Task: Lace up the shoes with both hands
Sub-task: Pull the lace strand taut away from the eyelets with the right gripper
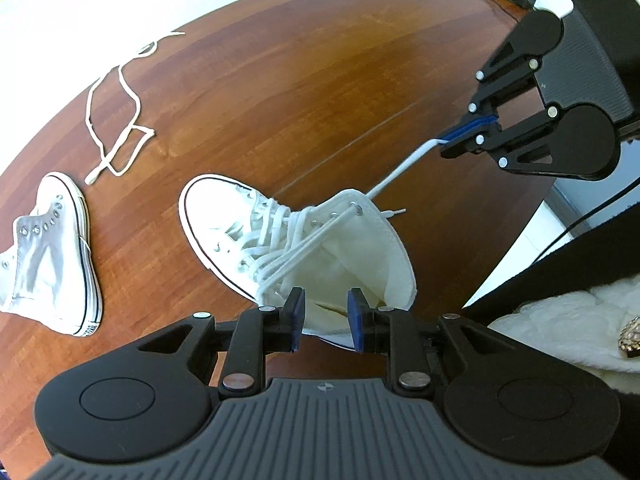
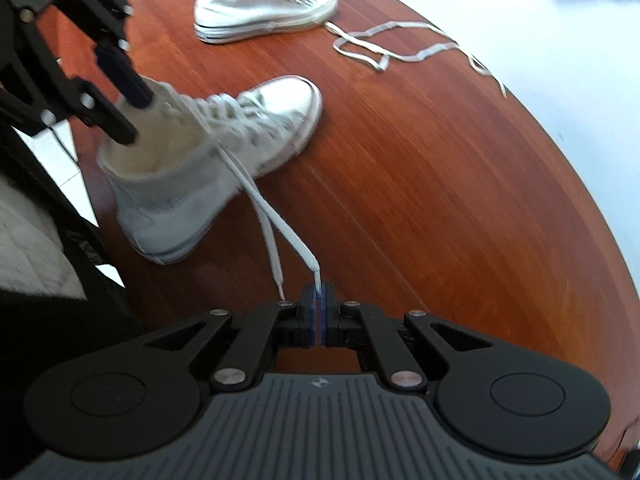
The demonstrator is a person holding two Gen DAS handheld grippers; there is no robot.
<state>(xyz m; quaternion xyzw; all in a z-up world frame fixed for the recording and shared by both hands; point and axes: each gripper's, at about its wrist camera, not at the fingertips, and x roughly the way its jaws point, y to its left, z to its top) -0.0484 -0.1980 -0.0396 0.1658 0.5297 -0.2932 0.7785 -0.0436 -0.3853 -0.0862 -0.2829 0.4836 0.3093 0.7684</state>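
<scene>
A: Where was the shoe [image 1: 304, 240]?

B: Upright on the table [image 1: 320, 80], near its edge, toe pointing away from the left gripper [image 1: 326, 316]. It was a white high-top, laced most of the way up. A second white shoe [image 1: 48, 256] lay on its side well apart, with a loose lace [image 1: 116, 108] strewn on the wood beyond it.

A: And the right gripper [image 2: 319, 312]?

B: Its blue pads were pressed together on the tip of the lace [image 2: 280, 216] coming out of a top eyelet. From the left wrist view the strand ran taut from the eyelet to the pads. The other lace end [image 2: 276, 264] hung free, its tip just beside the gripper but outside the pads.

A: The left one?

B: Jaws stood narrowly apart, pads facing each other over the shoe's collar. Nothing was pinched between them. In the right wrist view its fingers reached to the shoe's opening; that frame was blurred, so I could not tell whether they touched the collar.

A: Any writing?

B: There was a small dark print on the heel strip of the lying shoe, too small to read. No brand showed on the grippers, only a small round mark on each ribbed grey body.
</scene>
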